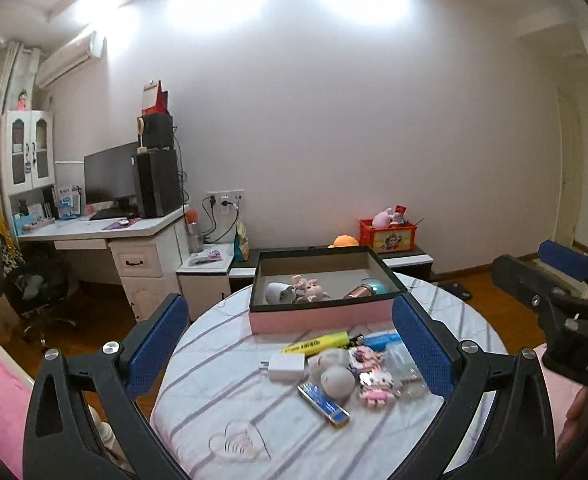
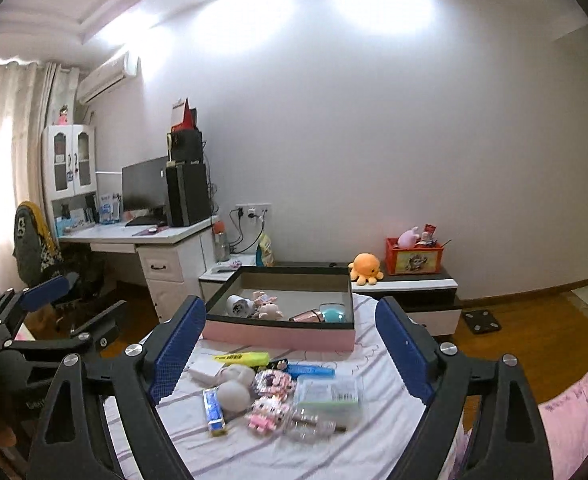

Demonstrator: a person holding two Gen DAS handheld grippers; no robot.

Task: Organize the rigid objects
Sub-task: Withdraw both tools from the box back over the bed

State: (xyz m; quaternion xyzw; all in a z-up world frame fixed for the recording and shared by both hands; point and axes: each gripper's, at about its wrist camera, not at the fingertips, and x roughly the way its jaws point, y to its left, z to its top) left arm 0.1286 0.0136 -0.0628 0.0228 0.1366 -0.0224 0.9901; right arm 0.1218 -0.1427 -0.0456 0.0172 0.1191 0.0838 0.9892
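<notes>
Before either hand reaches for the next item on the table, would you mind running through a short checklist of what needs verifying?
1. Left tongs open and empty: ok.
2. Right tongs open and empty: ok.
3. Pink box open, with room inside: ok; a white cup, a plush toy and a teal ball lie in it, floor space left.
4. Items left to sort: not ok; yellow highlighter, white charger and blue lighter remain on the table.
5. Loose items apart enough for a clean grasp: not ok, they lie crowded.
6. Which pieces are rigid: cannot tell for the blurred ones.
</notes>
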